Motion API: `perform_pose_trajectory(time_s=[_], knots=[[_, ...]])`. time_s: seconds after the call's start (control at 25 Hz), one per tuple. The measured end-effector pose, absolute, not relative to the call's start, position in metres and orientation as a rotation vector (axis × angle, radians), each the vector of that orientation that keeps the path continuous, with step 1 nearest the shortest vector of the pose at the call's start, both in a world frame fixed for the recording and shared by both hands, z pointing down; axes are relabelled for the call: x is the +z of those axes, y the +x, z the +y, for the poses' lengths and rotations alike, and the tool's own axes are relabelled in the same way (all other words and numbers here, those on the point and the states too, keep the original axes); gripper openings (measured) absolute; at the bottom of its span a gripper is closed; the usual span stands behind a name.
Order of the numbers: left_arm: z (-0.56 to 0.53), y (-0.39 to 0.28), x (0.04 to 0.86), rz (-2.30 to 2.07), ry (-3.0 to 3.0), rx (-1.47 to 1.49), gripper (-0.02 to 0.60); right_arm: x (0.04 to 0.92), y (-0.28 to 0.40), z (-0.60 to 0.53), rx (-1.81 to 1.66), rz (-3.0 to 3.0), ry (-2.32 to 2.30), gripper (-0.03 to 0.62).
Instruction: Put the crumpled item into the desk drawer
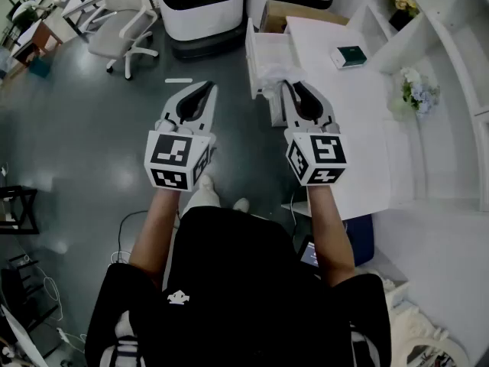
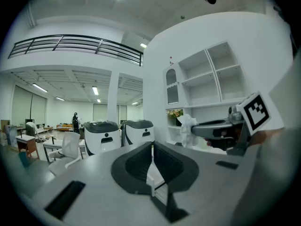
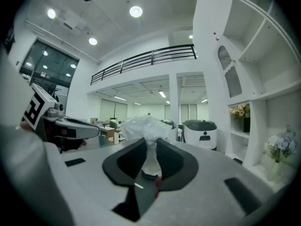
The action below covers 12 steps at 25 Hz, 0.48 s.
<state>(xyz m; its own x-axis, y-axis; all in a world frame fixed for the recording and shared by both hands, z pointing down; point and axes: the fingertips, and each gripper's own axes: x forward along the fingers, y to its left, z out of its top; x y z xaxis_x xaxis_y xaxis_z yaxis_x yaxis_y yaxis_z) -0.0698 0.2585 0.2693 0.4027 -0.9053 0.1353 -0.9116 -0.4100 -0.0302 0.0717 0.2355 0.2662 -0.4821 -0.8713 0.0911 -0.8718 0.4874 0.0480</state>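
The crumpled item [image 3: 144,126] is a wad of clear white plastic, and my right gripper [image 3: 150,149] is shut on its lower part. In the head view the crumpled item [image 1: 273,74] pokes out past the right gripper [image 1: 284,86], over the near end of the open white desk drawer [image 1: 264,52]. My left gripper [image 1: 205,88] hangs over the floor to the left of the drawer, jaws shut with nothing between them. In the left gripper view its fingertips [image 2: 151,147] meet, and the right gripper [image 2: 214,128] shows at the right holding the wad [image 2: 188,127].
The white desk [image 1: 351,113] carries a dark green book [image 1: 351,55], with shelves and flowers [image 1: 419,92] on its right. Two large white machines [image 1: 200,10] and a cardboard box [image 1: 294,11] stand behind the drawer. An office chair [image 1: 122,23] sits far left.
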Motion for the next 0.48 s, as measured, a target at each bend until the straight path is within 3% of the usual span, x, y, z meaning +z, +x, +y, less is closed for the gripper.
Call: perform_pose_trajectory(time_s=[0.48], knots=[[0.27,-0.052,0.273,-1.663,2.595,0.213,0.014,0.272,0.087,0.247,0.059,-2.637,1.544,0.061]])
